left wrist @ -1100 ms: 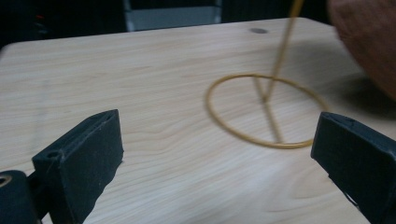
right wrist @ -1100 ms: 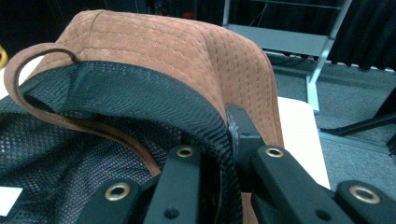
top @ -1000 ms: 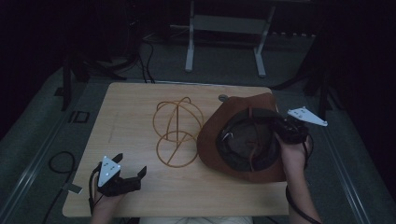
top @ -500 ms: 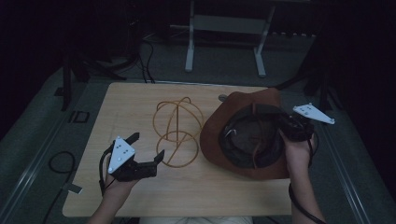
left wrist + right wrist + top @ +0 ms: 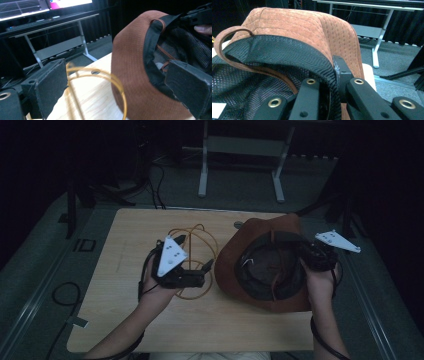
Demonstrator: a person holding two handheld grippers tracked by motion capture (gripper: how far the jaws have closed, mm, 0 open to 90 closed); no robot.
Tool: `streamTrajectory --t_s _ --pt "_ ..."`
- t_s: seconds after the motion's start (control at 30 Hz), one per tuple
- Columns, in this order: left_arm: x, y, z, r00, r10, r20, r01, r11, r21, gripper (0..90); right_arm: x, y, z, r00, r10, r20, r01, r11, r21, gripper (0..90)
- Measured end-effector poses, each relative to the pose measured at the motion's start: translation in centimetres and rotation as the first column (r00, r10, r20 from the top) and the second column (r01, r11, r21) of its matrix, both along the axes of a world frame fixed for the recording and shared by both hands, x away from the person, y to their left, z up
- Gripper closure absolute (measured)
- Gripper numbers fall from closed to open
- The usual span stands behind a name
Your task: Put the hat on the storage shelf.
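Note:
A brown suede hat lies crown-down on the wooden table, its black mesh lining facing up. My right gripper is shut on the hat's far right rim; in the right gripper view the lined edge sits pinched between the jaws of that gripper. An orange wire frame stands left of the hat. My left gripper hovers open above the frame's near side. In the left gripper view, the left gripper has its jaws wide apart, with the wire loops and the hat's brim between and beyond them.
A white-legged metal stand stands on the floor behind the table. A cable loop lies on the floor at the left. The table has a small round hole near its far edge. Screens glow above a desk.
My left gripper has lifted from the table's front left corner and moved right and forward, up over the wire frame. The right gripper and hat have stayed nearly still.

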State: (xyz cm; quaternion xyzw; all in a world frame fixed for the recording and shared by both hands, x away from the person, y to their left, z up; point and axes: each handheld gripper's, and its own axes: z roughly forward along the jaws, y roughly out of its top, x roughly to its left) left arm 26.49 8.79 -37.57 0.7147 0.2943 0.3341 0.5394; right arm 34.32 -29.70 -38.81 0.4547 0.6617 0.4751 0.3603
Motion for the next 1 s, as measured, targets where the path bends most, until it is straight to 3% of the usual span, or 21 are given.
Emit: streamTrajectory --t_s 0.07,0.2,0.23,0.27,0.37,0.4,0.43,0.47,0.5,0.57,0.67,0.7,0.73,0.9,1.0 --pt "1.0 -2.2 0.3 0.9999 -0.014 -0.007 0.014 0.9998 0.016 5.1 0.0 -0.1 0.1 1.0 0.001 -0.001 -0.001 0.9999 0.011 84.2" --pt "2.3 -4.9 0.0 0.9992 -0.038 -0.016 0.038 0.9984 0.043 6.5 -0.1 -0.3 0.1 1.0 0.001 -0.001 -0.001 0.9999 0.013 84.2" --pt "2.3 -4.9 0.0 0.9992 -0.038 -0.016 0.038 0.9984 0.043 6.5 -0.1 -0.3 0.1 1.0 0.001 -0.001 -0.001 0.9999 0.014 84.2" --pt "3.1 -6.5 -0.3 0.9974 -0.06 -0.039 0.063 0.9962 0.06 6.5 -0.1 -0.4 0.1 1.0 0.001 -0.001 -0.001 0.9999 0.013 84.2" --pt "3.9 -7.8 -0.4 0.9957 -0.063 -0.068 0.069 0.9941 0.084 6.6 -0.3 -0.5 0.1 1.0 -0.005 0.002 0.005 0.9999 0.009 84.1" --pt "4.5 -9.3 -0.6 0.995 -0.048 -0.087 0.058 0.9916 0.116 7.5 -0.3 -0.5 0.1 1.0 -0.007 0.004 0.007 0.9999 0.011 84.1" --pt "4.5 -9.3 -0.6 0.995 -0.048 -0.087 0.058 0.9916 0.116 7.5 -0.4 -0.6 0.1 1.0 -0.005 0.006 0.005 0.9999 0.016 84.1" --pt "4.9 -10.7 -0.7 0.9936 -0.056 -0.099 0.068 0.99 0.124 7.6 -0.4 -0.6 0.1 1.0 -0.003 0.008 0.003 0.9998 0.021 84.1" --pt "4.9 -10.7 -0.7 0.9936 -0.056 -0.099 0.068 0.99 0.124 7.5 -0.5 -0.7 0.1 0.9999 -0.006 0.009 0.006 0.9998 0.018 84.1" --pt "5.7 -12.6 -1.0 0.9927 -0.048 -0.11 0.064 0.9871 0.146 7.8 -0.6 -0.7 0.1 0.9999 -0.007 0.013 0.007 0.9998 0.021 84.1" --pt "6.3 -13.4 -1.2 0.992 -0.034 -0.122 0.053 0.9858 0.16 11.1 -0.7 -0.8 0.0 0.9999 -0.007 0.014 0.007 0.9998 0.021 84.1" --pt "7.2 -14.2 -1.5 0.9882 -0.017 -0.152 0.043 0.984 0.173 12.2 -0.8 -0.8 0.0 0.9999 -0.005 0.014 0.005 0.9998 0.022 84.1" --pt "7.4 -14.4 -1.6 0.9874 -0.012 -0.158 0.04 0.9831 0.179 12.4 -0.8 -0.8 0.0 0.9999 -0.007 0.013 0.007 0.9998 0.02 84.1" --pt "8.3 -15.6 -2.1 0.9861 0.014 -0.166 0.022 0.977 0.212 15.3 -0.9 -0.9 0.0 0.9999 -0.005 0.014 0.004 0.9998 0.019 84.1" --pt "9.3 -16.5 -2.5 0.9798 0.032 -0.197 0.016 0.9714 0.237 19.1 -1.0 -0.9 0.0 0.9999 0.005 0.012 -0.005 0.9996 0.026 84.1"
